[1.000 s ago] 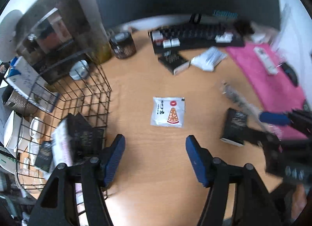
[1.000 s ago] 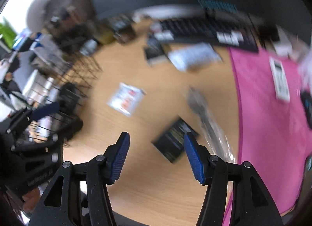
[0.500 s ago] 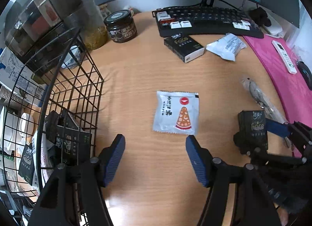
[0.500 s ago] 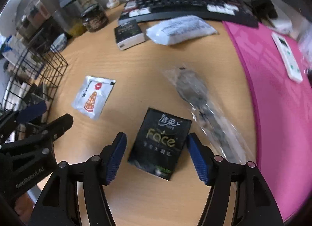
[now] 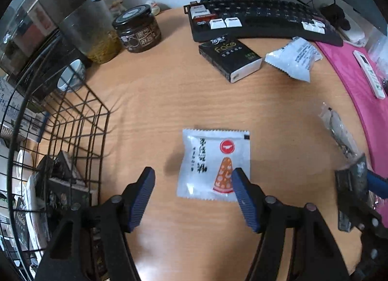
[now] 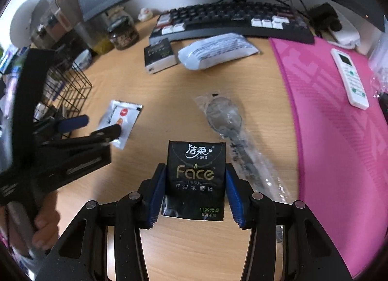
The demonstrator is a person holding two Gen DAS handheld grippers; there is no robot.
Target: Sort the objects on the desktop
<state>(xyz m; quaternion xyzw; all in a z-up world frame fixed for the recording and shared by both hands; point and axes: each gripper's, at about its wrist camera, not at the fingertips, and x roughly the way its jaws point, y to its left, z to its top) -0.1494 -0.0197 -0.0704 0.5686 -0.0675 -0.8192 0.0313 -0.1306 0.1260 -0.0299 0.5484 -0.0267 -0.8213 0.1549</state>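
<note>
Right gripper [image 6: 196, 185]: both blue pads sit against the sides of the black tissue pack [image 6: 196, 179], which lies flat on the wooden desk [image 6: 169, 91]; whether it is fully clamped cannot be confirmed, but contact looks made on both sides. Left gripper [image 5: 192, 179]: spread wide, its right pad over the edge of the white sachet [image 5: 214, 164], nothing held. Judgement: the right should squeeze squarely at mid-pack and lift straight, clear of the wrapped plastic spoon [image 6: 232, 130] just beside it. The wire basket [image 5: 72, 120], already holding similar packs, stands at the left. Beyond: a second tissue box [image 5: 229, 59], white pouch [image 5: 294, 59], jar [image 5: 138, 29], keyboard [image 5: 257, 21], pink mat [image 6: 339, 123], remote [image 6: 349, 77].
</note>
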